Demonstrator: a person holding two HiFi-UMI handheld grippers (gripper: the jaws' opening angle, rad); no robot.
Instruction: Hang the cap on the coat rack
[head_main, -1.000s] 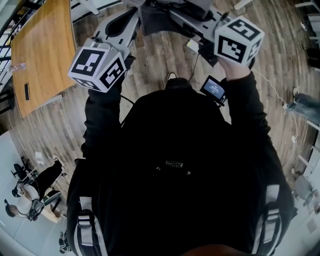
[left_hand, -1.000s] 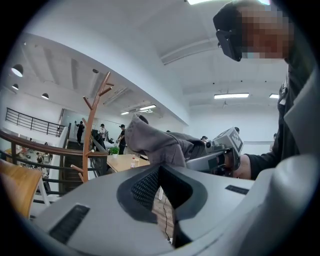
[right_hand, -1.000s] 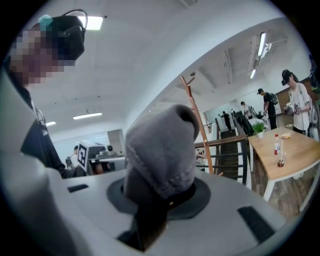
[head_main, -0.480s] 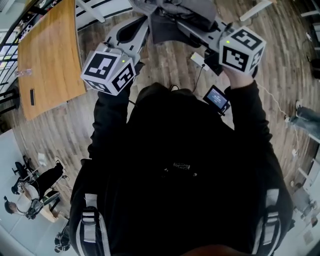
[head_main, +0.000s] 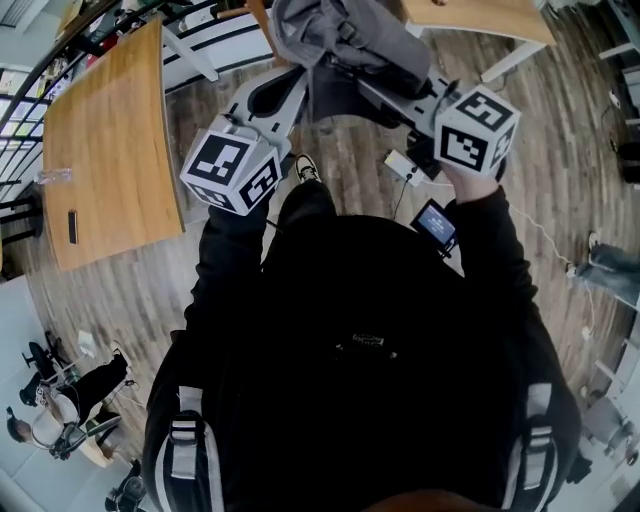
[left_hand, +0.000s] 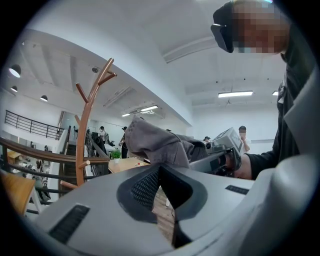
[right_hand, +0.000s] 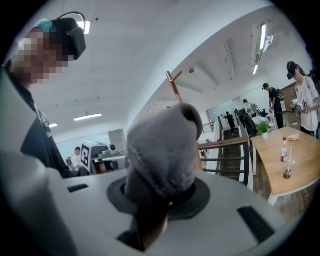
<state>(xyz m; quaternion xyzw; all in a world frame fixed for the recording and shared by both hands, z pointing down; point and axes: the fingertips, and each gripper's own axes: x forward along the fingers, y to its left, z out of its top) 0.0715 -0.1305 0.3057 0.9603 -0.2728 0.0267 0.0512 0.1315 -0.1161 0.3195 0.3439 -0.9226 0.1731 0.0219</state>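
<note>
**Cap.** The grey cap is held up in front of the person, between the two grippers and clear of the floor. Its top edge is cut off by the head view's frame. It is not on the coat rack.

**Right gripper**. The fingers are closed on the cap. Bunched grey fabric fills the gap between them and rises over them, hiding the fingertips. Behind the fabric only the top of the coat rack shows.

**Left gripper**. The fingers are drawn into a narrow V with the tips together. The lower edge of the cap meets those tips and looks nipped there. The contact itself is masked by the gripper body. Wood floor shows through the gap nearer the camera.

**Coat rack.** It is a brown wooden pole with angled pegs, standing to the left of and beyond the cap in the left gripper view. Its base is hidden behind the gripper. How far it stands from the cap cannot be judged.

**Surroundings.** A wooden tabletop lies at the far left of the head view. In the right gripper view a second tabletop carries a bottle, with a person standing beyond it, too small to make out further.
</note>
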